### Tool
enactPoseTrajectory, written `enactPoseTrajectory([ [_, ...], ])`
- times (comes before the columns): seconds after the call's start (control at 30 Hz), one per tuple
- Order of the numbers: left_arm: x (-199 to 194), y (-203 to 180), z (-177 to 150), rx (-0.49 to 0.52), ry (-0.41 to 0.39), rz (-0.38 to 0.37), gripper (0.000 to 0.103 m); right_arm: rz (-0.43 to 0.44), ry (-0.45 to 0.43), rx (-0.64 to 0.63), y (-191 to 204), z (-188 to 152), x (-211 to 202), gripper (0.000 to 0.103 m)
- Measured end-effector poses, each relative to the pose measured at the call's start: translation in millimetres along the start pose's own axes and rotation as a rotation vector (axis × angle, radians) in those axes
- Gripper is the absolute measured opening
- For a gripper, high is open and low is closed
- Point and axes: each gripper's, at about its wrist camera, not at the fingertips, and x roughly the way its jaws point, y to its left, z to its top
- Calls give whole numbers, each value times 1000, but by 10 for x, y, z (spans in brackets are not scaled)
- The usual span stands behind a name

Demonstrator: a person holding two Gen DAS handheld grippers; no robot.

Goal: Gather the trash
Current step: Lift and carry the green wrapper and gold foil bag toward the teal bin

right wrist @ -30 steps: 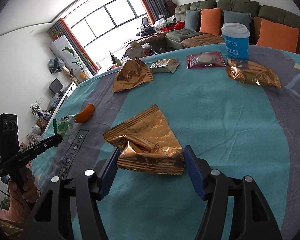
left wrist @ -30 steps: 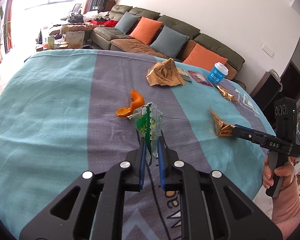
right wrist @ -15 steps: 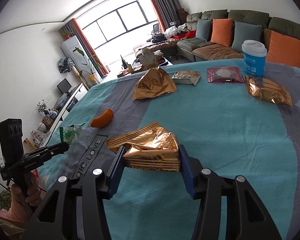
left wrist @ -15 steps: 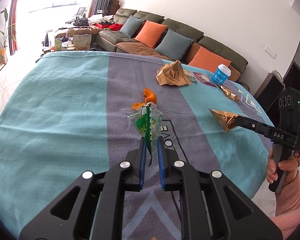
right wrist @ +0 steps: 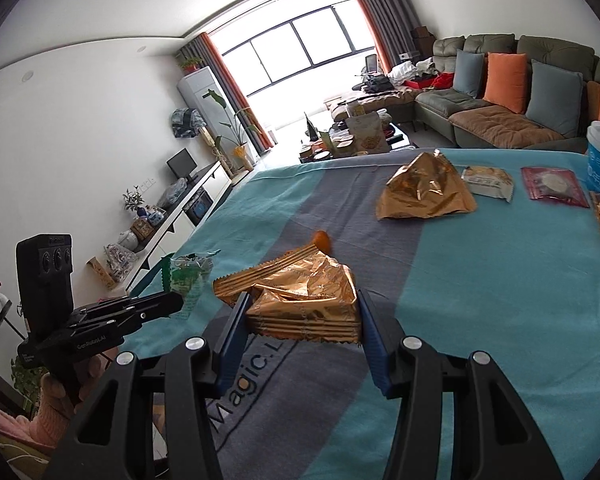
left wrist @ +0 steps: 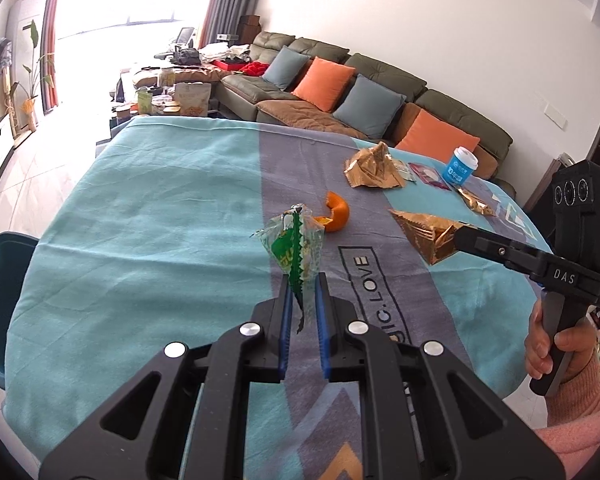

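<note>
Holding trash above the counter (left wrist: 140, 220): our left claw (left wrist: 302, 300) pinches a green wrapper (left wrist: 294, 240); our right claw (right wrist: 302, 316) clamps a gold wrapper (right wrist: 300, 296).

Both grippers: the left gripper (left wrist: 302, 292) and right gripper (right wrist: 300, 316) are black with blue pads and silver screws; pink knitted sleeve (left wrist: 580, 420) worn.

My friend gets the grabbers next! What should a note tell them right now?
Left claw: shut on the clear-and-green plastic wrapper, lifted off the table.
Right claw: jaws have just closed on the crumpled gold foil wrapper, also lifted.
Done: two pieces picked up.
Left on the teal-and-grey tablecloth: orange peel, big gold foil bag, small pale snack packet, dark red packet, another gold wrapper, blue paper cup.
</note>
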Motion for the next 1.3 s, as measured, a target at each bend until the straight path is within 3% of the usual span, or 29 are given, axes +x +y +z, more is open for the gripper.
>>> enactPoseTrajectory([
  [1.3, -602, 761, -136, -166, -81, 200, 12, 236, 115, -99, 831, 157, 944, 50],
])
